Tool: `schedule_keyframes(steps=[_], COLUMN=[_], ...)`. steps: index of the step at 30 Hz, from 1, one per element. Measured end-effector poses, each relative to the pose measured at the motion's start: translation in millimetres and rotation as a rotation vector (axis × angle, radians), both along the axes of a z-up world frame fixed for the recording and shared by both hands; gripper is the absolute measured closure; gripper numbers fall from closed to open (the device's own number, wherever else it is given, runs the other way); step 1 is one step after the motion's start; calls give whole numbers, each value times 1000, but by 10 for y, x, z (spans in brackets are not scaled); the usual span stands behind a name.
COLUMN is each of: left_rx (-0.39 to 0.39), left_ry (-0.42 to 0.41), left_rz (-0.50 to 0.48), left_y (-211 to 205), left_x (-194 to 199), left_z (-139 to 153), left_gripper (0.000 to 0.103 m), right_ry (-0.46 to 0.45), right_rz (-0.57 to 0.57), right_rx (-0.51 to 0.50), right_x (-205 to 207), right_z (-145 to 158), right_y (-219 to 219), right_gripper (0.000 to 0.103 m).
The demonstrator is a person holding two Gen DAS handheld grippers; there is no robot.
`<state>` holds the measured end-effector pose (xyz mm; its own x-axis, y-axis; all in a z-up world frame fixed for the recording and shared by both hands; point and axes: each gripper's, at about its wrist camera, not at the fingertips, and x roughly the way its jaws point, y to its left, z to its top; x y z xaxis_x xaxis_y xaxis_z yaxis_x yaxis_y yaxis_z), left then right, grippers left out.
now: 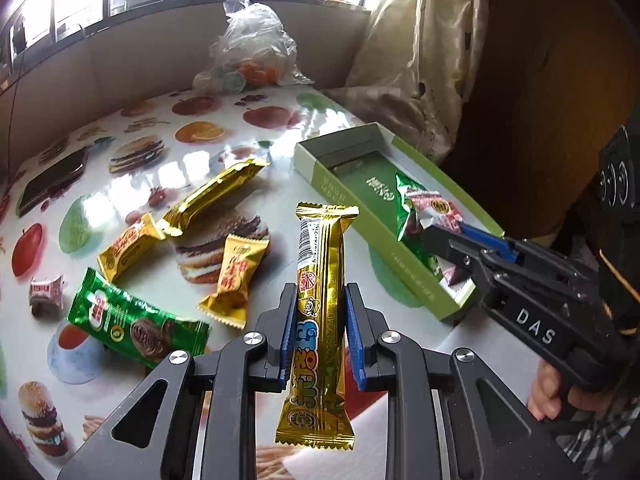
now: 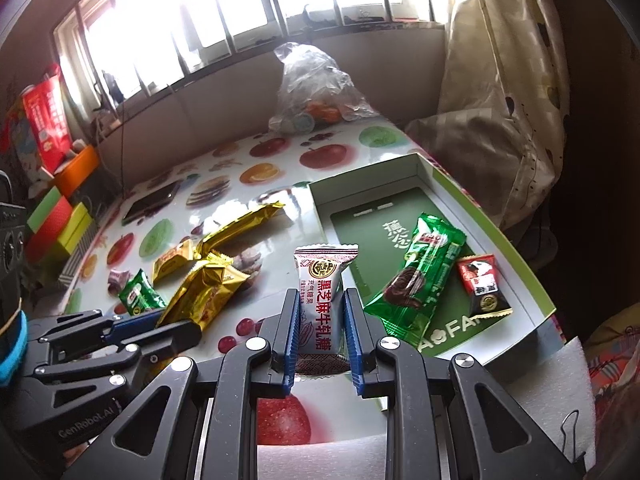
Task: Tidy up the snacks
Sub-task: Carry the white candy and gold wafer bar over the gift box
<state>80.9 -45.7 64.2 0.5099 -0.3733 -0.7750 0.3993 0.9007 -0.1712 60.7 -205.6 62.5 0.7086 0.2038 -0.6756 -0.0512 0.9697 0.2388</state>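
Both grippers are loaded above the glossy fruit-and-burger printed surface [image 1: 224, 152]. The left gripper [image 1: 320, 328] has its blue pads pinched on a long gold foil snack bar [image 1: 320, 280], gripped around the middle so the bar stands up between the jaws, barcode end up and away from the camera. Over on the right, the right gripper [image 2: 320, 336] is clamped tight on a small white-and-maroon wrapped nougat candy [image 2: 322, 304], held upright with its crimped top edge pointing up.

The shallow green-sided cardboard box [image 2: 516, 240] sits open at the right of the surface, and it already holds a green foil cookie packet [image 2: 416, 280] lying diagonally, with a small red-and-black candy packet [image 2: 482, 284] just beside it. From the left wrist view, the right gripper holds its candy over the near part of that box.

Loose on the surface to the left: another long gold foil bar [image 1: 216, 196], two small gold candy packets [image 1: 128, 246] [image 1: 234, 276], a green foil cookie packet [image 1: 138, 322] and a tiny white-and-red wrapped sweet [image 1: 46, 292]. A dark phone [image 1: 52, 182] lies farther left, and a clear plastic bag [image 1: 252, 44] sits at the back under the window.
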Motion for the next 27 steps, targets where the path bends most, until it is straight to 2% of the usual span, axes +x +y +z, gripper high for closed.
schedule_keyframes(steps=[11, 17, 22, 27], left_rx=[-66, -126, -152, -135], left_ry=[5, 39, 79, 100], left_rz=[-35, -48, -38, -35], left_y=[-328, -569, -746, -899], left_x=[237, 466, 660, 785], left_z=[141, 160, 94, -1], left_gripper=[79, 79, 79, 79], right_ry=[4, 32, 52, 66], right_rz=[-72, -98, -116, -122], right_rx=[-10, -23, -30, -33], right_x=[70, 152, 196, 232], right_z=[-15, -119, -205, -263], right_y=[-332, -509, -604, -661], right_gripper=[83, 83, 83, 83])
